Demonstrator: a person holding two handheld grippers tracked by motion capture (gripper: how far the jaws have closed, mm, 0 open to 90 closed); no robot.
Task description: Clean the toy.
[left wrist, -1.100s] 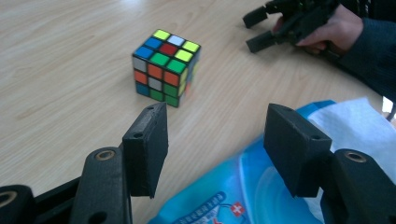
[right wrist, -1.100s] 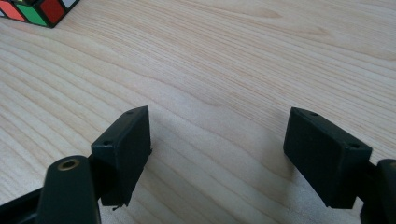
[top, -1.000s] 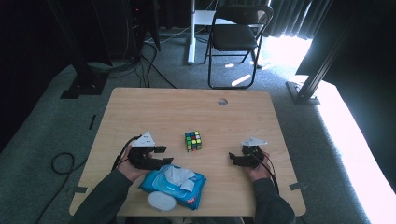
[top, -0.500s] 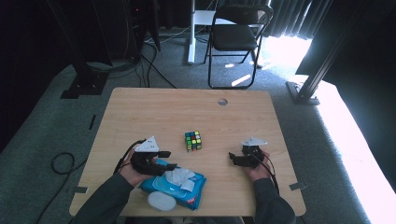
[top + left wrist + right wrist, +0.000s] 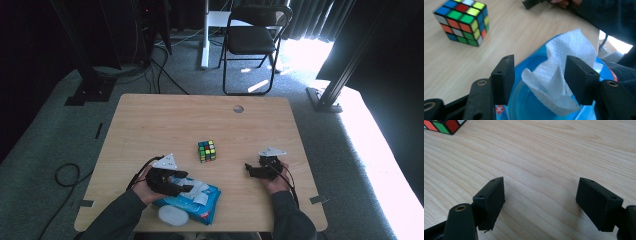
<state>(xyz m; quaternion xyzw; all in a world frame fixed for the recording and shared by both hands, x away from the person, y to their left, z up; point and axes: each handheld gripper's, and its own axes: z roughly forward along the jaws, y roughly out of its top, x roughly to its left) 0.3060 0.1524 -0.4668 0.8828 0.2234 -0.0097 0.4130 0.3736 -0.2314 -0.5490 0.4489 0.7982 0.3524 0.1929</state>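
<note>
A blue wipe pack (image 5: 204, 204) lies near the table's front edge, with a white wipe (image 5: 560, 72) sticking up from its opening. My left gripper (image 5: 187, 187) hovers over the pack, and the wipe stands between its jaws (image 5: 540, 68). The jaws have just been closing a little, but a gap still shows beside the left pad. A scrambled colour cube (image 5: 206, 150) sits mid-table, also seen at the upper left (image 5: 461, 21). My right gripper (image 5: 249, 169) rests open on bare wood (image 5: 540, 192), right of the cube (image 5: 444, 125).
A white round lid (image 5: 173, 216) lies at the pack's front corner. The wooden table (image 5: 165, 125) has a small hole (image 5: 238, 108) near its far edge. A folding chair (image 5: 252, 40) stands beyond the table. Cables trail on the floor at left.
My left gripper has shifted right and toward the front edge, over the pack, with the wipe now between its jaws. The right gripper and cube have stayed put.
</note>
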